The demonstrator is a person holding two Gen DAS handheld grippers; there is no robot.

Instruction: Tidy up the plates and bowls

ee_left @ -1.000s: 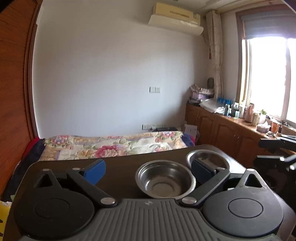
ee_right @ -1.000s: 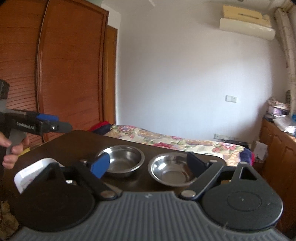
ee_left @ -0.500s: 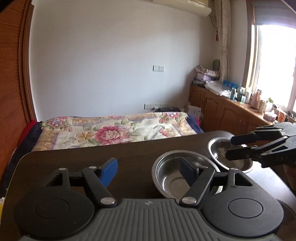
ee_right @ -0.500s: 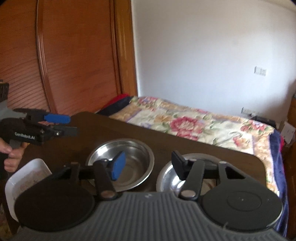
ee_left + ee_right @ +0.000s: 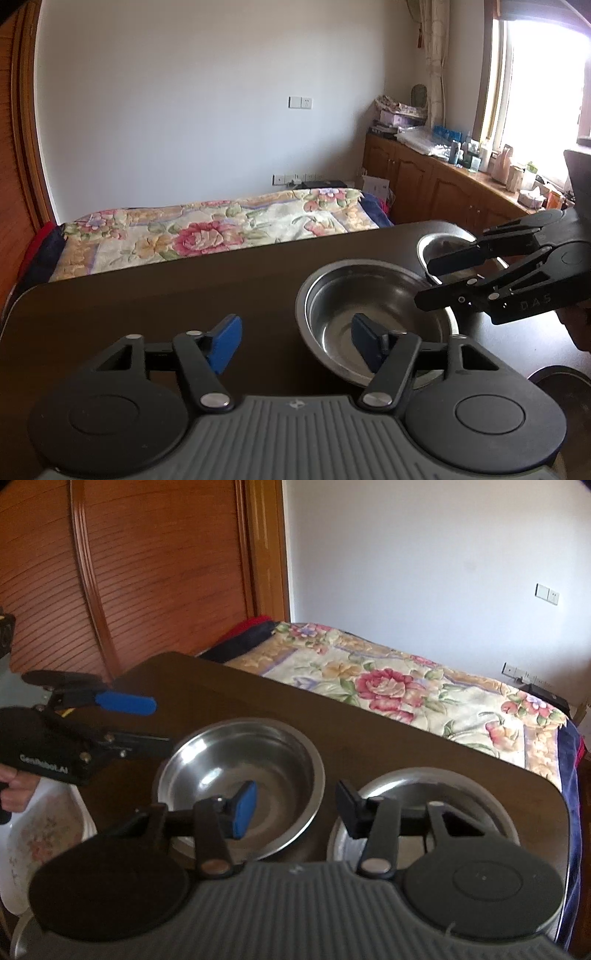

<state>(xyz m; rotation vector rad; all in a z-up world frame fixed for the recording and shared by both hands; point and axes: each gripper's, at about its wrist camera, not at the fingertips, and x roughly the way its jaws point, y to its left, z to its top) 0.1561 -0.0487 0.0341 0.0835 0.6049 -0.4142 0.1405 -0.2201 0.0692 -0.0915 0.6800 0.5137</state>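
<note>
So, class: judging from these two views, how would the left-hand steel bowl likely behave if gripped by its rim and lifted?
The steel bowl looks thin and empty, so probably light and stiff. Its shiny rim may slip between the right gripper jaws. Held by one edge, it would likely tilt.
</note>
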